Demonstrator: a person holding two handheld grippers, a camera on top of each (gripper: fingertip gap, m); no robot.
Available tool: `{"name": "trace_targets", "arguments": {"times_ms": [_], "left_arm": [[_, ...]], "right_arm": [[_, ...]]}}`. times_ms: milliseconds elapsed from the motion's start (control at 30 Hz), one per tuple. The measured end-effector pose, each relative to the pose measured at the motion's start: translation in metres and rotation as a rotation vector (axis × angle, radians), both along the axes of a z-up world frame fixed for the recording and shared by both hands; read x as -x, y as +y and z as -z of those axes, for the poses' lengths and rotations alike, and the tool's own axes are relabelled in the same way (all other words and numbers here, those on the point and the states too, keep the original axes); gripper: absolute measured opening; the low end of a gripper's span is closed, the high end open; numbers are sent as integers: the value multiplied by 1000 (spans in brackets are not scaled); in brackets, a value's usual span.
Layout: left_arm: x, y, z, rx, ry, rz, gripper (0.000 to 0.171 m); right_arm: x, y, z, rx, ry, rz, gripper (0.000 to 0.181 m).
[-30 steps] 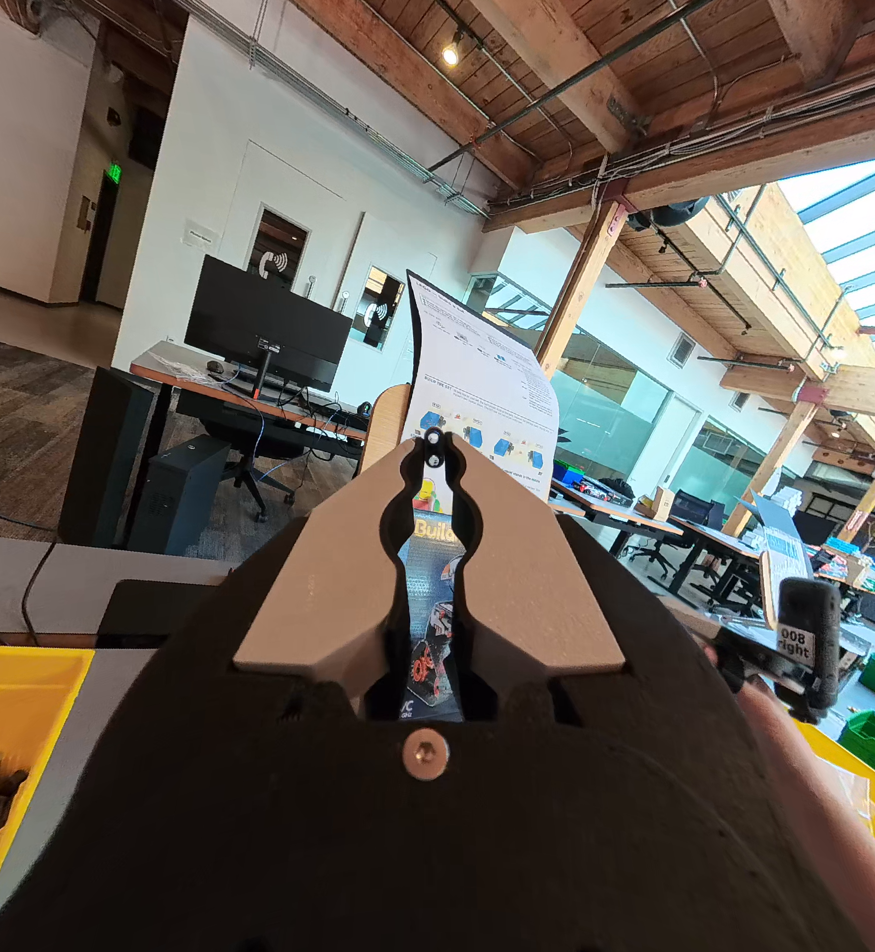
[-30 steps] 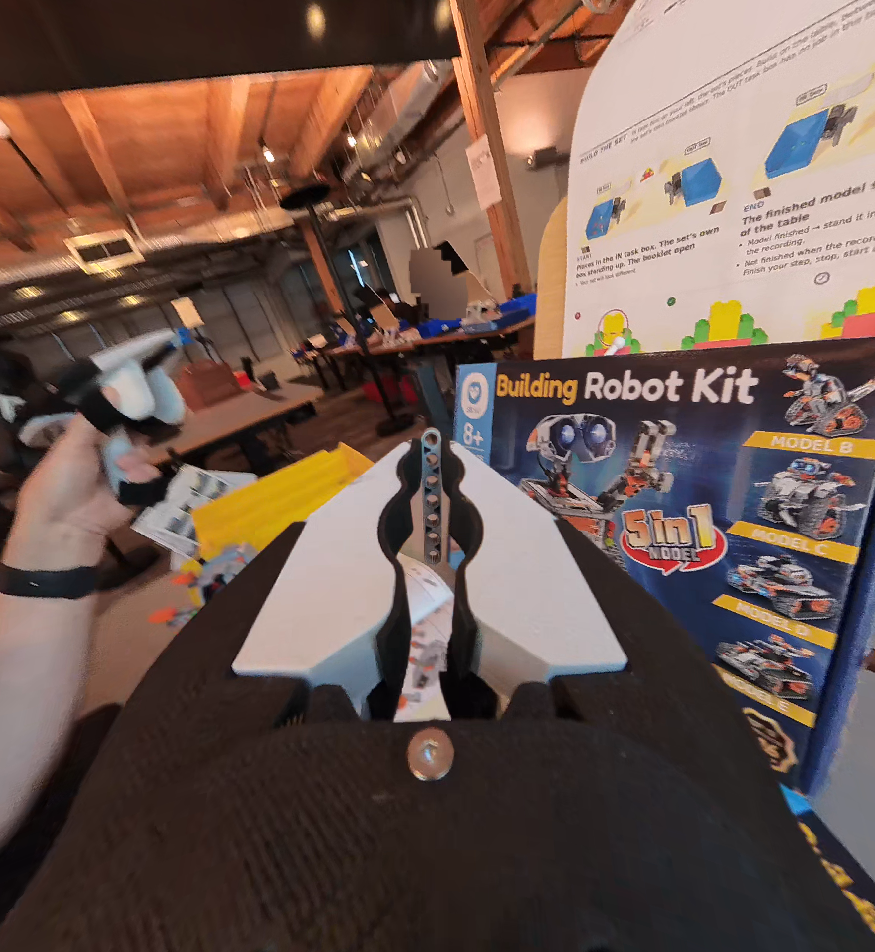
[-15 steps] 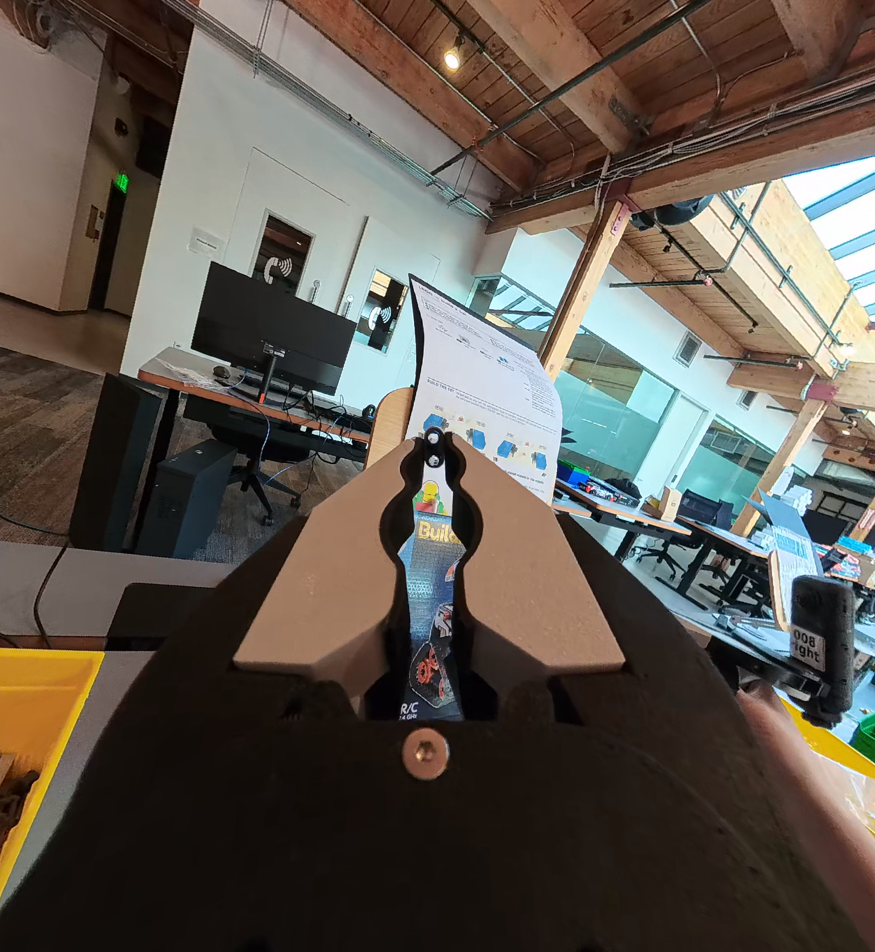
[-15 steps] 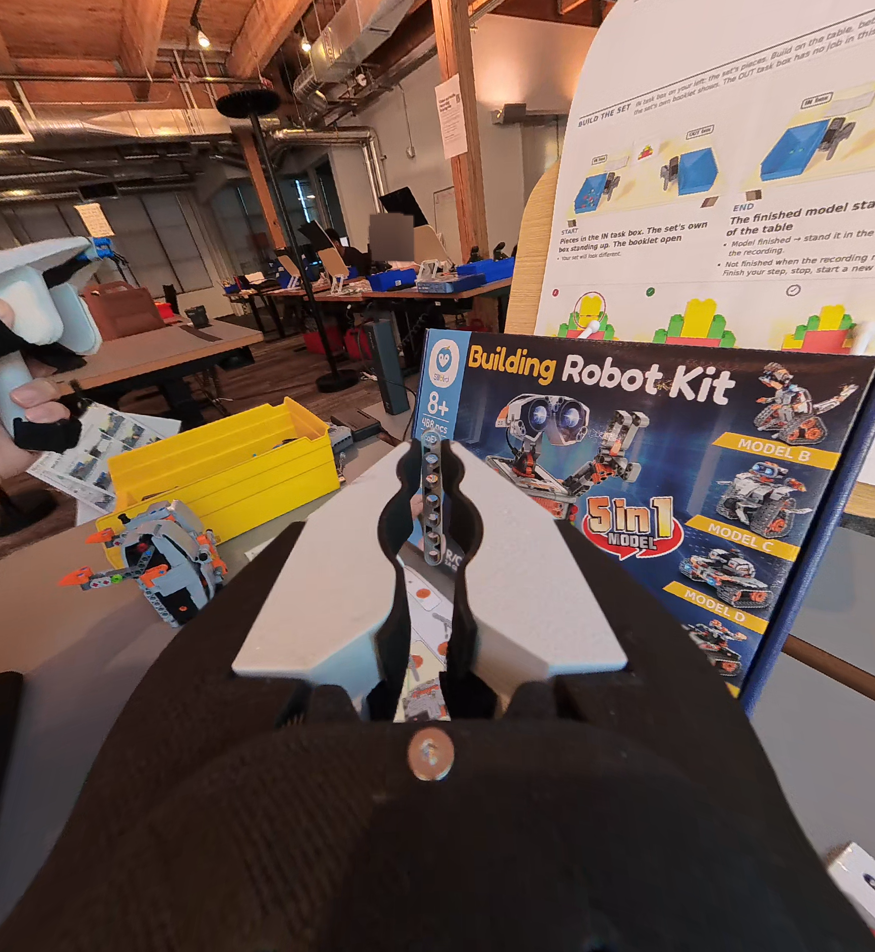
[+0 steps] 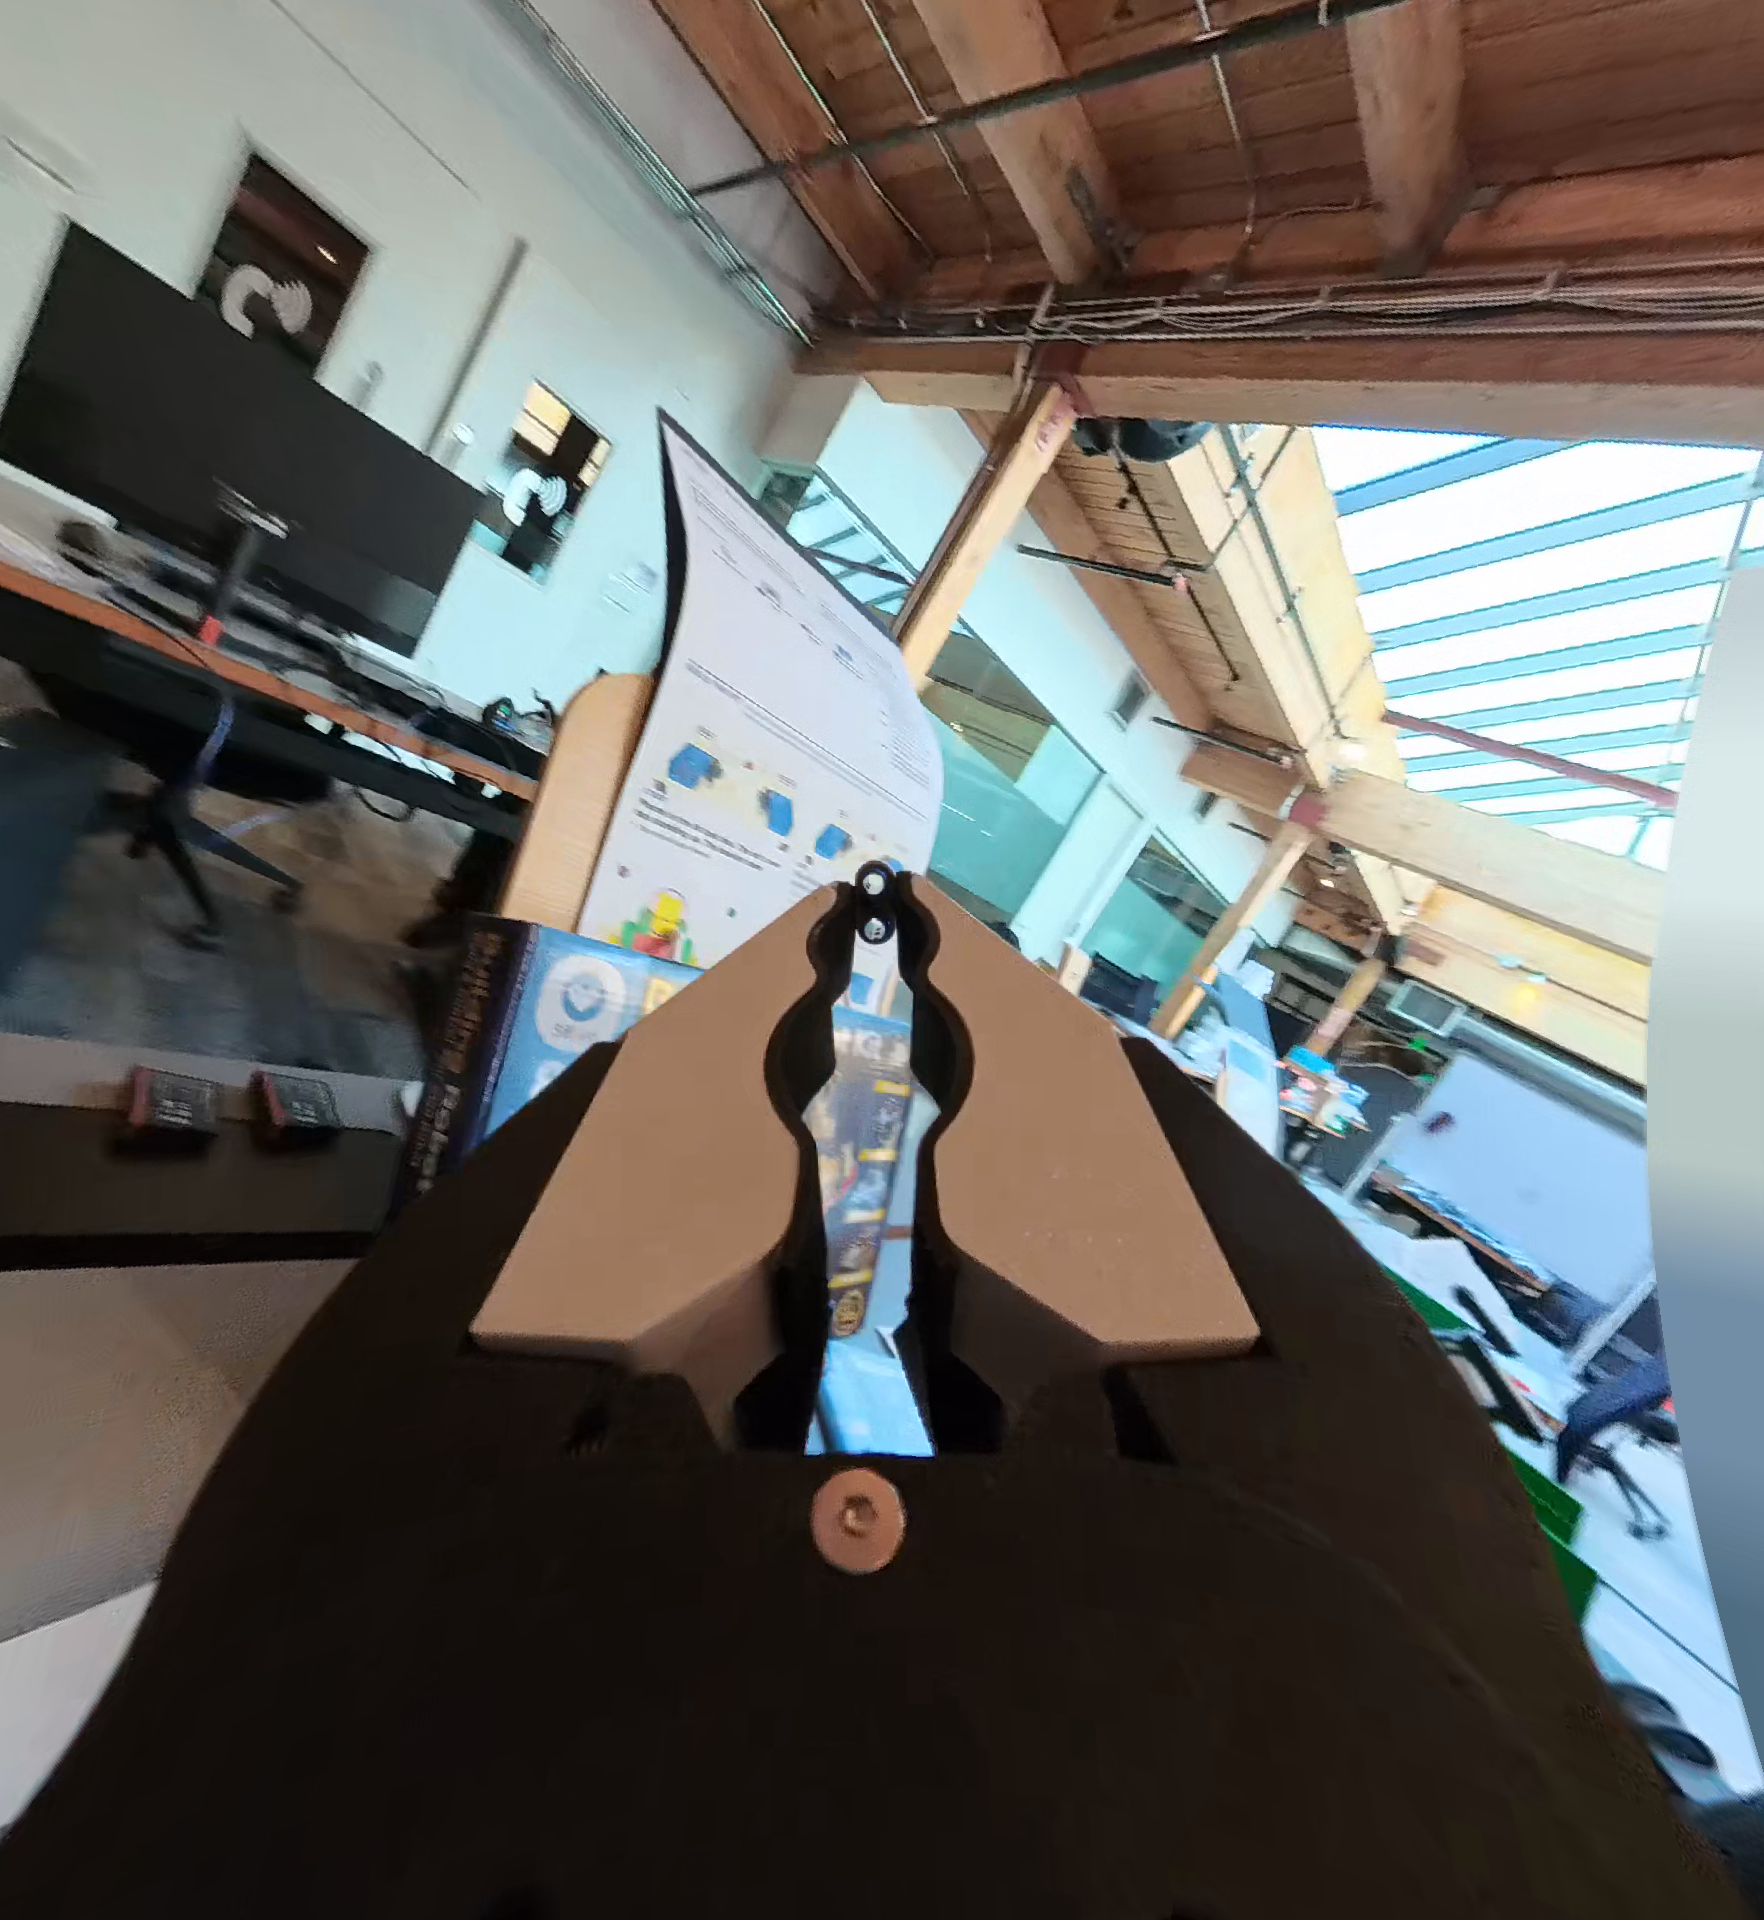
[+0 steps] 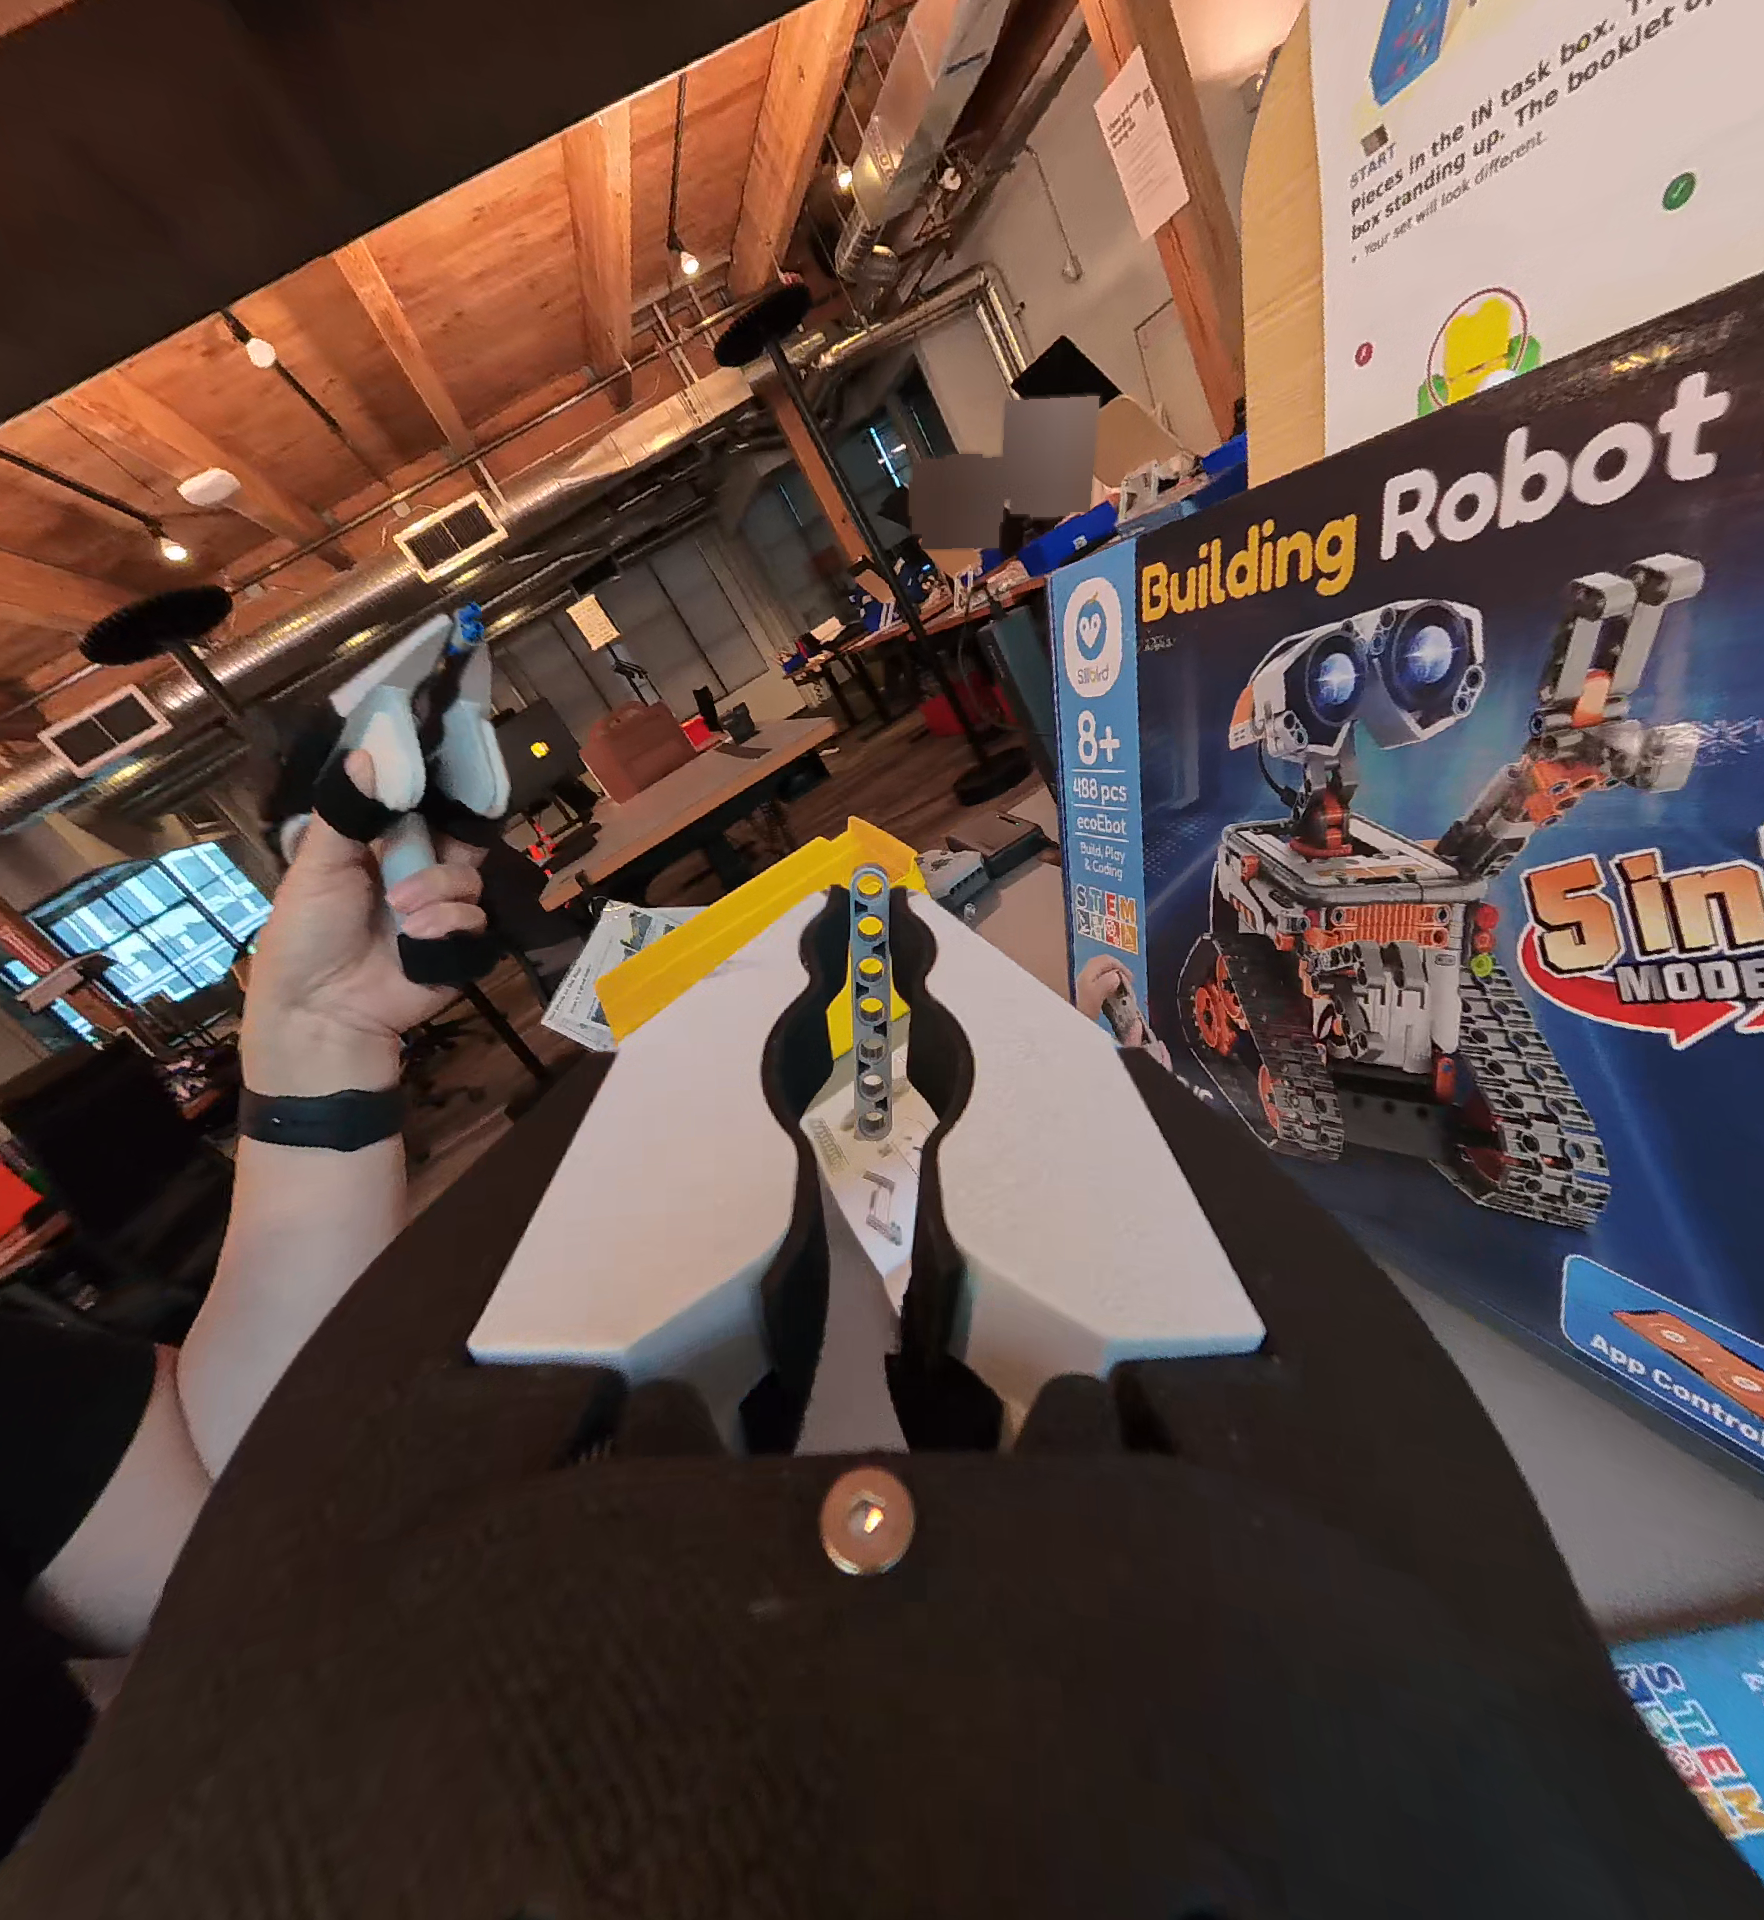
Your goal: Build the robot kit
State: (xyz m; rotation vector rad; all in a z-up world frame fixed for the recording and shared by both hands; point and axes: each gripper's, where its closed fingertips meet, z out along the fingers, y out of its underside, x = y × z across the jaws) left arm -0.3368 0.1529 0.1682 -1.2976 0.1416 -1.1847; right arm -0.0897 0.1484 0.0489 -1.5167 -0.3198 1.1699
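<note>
Both views newly tilted; each hand-held gripper clamped on one piece: left (image 5: 875, 906) black connector (image 5: 874, 902), right (image 6: 870, 935) grey beam (image 6: 871, 1006).

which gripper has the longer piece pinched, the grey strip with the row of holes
The right gripper: its grey beam runs long between the fingers. The left gripper pinches only a short black piece with two holes.

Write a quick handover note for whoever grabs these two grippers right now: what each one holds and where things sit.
Left gripper: shut on a small black piece, raised in the air.
Right gripper: shut on a grey holed beam, upright between its tips.
The kit box stands upright on the table, instruction sheet behind it; yellow bin beyond the right gripper.
The two pieces are apart, not joined; no assembled model is in view.
</note>
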Motion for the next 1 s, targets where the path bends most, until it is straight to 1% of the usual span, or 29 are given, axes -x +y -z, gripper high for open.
{"name": "trace_targets", "arguments": {"times_ms": [67, 333, 500, 600, 667, 700, 767, 833, 933, 1000], "left_arm": [[-6, 0, 3, 15, -2, 40, 6], [-15, 0, 9, 39, 47, 74, 5], [-20, 1, 13, 51, 86, 76, 5], [-21, 2, 16, 54, 119, 58, 5], [-20, 6, 21, 62, 175, 20, 5], [-20, 8, 24, 66, 217, -7, 5], [-20, 13, 32, 69, 320, -80, 5], [-21, 18, 41, 71, 433, -148, 5], [-28, 21, 50, 68, 548, -192, 5], [-34, 21, 54, 66, 591, -191, 5]], "right_arm": [[-5, 0, -3, 4, 18, -3, 4], [-8, -1, -4, 38, 61, -29, 5], [-5, -2, -4, 39, 50, -27, 4], [-7, 1, -1, 32, -1, 22, 5], [-15, 10, 12, 30, -141, 129, 5], [-23, 15, 20, 32, -238, 207, 5], [-47, 27, 37, 21, -512, 394, 5], [-68, 32, 45, 8, -737, 526, 5], [-89, 35, 51, 4, -917, 638, 5], [-94, 36, 55, 13, -955, 656, 5]]}}
